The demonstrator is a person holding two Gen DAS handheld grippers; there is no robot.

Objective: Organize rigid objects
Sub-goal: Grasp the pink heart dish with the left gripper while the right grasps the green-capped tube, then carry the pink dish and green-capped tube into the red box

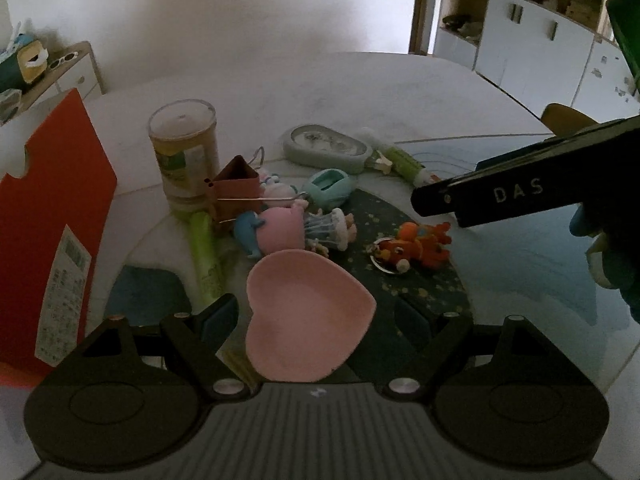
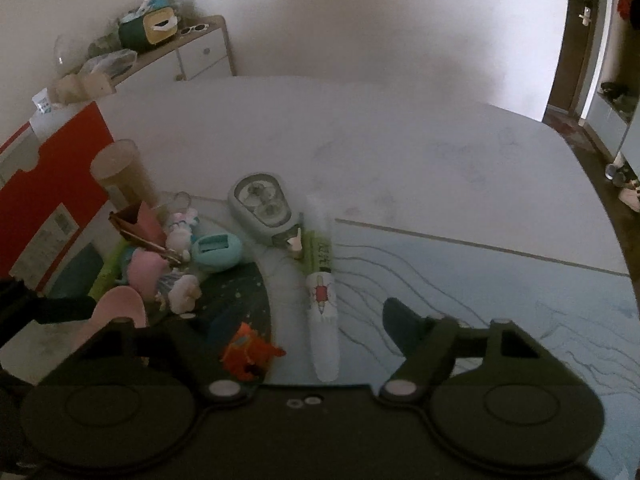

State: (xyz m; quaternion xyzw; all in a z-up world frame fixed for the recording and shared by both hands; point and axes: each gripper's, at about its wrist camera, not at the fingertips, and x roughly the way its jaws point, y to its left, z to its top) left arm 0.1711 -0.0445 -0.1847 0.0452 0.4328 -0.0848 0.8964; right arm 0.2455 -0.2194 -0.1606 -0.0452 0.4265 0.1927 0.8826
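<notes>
The pink heart-shaped dish is framed between the spread, empty fingers of the left gripper, resting on the table. It is judged light, stiff and smooth, best pinched across its raised rim. The right gripper is likewise held wide and empty above the orange toy, judged light but knobbly. Beyond, a white-and-green tube, a grey clock and a jar are seen.

The right tongs hide part of the orange toy; the box label is illegible.
</notes>
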